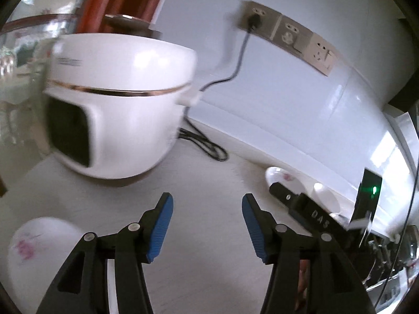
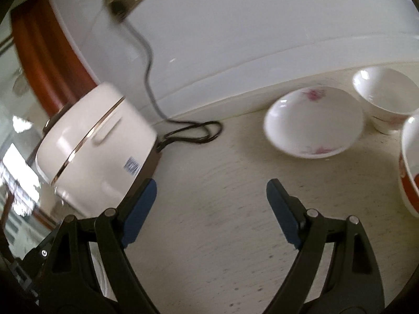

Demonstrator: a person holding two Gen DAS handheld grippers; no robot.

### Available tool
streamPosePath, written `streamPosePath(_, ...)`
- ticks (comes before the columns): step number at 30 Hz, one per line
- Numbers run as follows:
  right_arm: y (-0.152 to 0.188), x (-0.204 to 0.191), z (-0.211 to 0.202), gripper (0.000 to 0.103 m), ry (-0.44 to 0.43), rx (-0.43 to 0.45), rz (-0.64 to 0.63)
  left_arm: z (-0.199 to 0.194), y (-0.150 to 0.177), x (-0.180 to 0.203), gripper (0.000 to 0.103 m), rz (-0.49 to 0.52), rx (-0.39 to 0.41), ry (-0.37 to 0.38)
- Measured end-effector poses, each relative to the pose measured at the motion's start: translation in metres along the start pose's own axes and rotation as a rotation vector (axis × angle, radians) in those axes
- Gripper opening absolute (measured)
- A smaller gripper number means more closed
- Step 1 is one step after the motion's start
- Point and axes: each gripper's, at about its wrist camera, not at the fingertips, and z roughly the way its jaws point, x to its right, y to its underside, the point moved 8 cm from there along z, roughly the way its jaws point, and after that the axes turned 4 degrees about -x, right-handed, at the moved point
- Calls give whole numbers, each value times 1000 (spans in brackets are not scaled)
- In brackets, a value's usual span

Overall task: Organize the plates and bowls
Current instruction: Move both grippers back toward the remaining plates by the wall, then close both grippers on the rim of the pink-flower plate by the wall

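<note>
Presently, both grippers hang above the bench [image 2: 214, 209], a pale speckled countertop that runs up to a white wall. The left gripper [image 1: 207, 209] is released, its blue-padded fingers [image 1: 161, 231] spread wide with nothing between them. The right gripper [image 2: 210, 196] is likewise released and empty, jaws well apart over bare bench surface.

A white rice cooker [image 1: 117, 104] with a gold band stands toward the left end of the bench, near the back edge. Its dark cord [image 2: 193, 132] lies coiled on the bench just behind it and rises to a wall socket [image 1: 252, 18].

A shallow white dish [image 2: 313, 121] with pink flower marks rests upright near the back edge, to the right of the cord. A white bowl [image 2: 387, 96] stands upright just beside it on the right, close to the wall. A third bowl with a red band [image 2: 409, 167] sits at the right margin of the right wrist view, partly cut off. In the left wrist view, a white bowl with pink flowers [image 1: 39, 256] lies near the front left of the bench, seemingly upside down; blur prevents certainty.
</note>
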Motion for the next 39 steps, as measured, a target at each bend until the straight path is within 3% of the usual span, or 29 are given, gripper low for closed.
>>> streamPosePath(8, -12, 50, 4, 88, 23, 12, 153, 65, -15, 27, 56, -74, -96, 80)
streamPosePath(13, -13, 68, 6, 88, -9, 10, 248, 116, -14, 42, 56, -134, -191, 156)
streamPosePath(19, -13, 88, 2, 88, 24, 19, 331, 163, -4, 67, 56, -137, -281, 220)
streamPosePath(27, -14, 110, -1, 87, -3, 54, 424, 202, 11, 92, 55, -127, -351, 271)
streamPosePath(31, -15, 116, -5, 87, 2, 73, 433, 216, 15, 98, 46, -138, -381, 297)
streamPosePath(38, -16, 126, -10, 76, 5, 92, 467, 230, 23, 118, 36, -114, -413, 334)
streamPosePath(39, -16, 127, -11, 74, 6, 92, 470, 231, 25, 119, 28, -110, -420, 336)
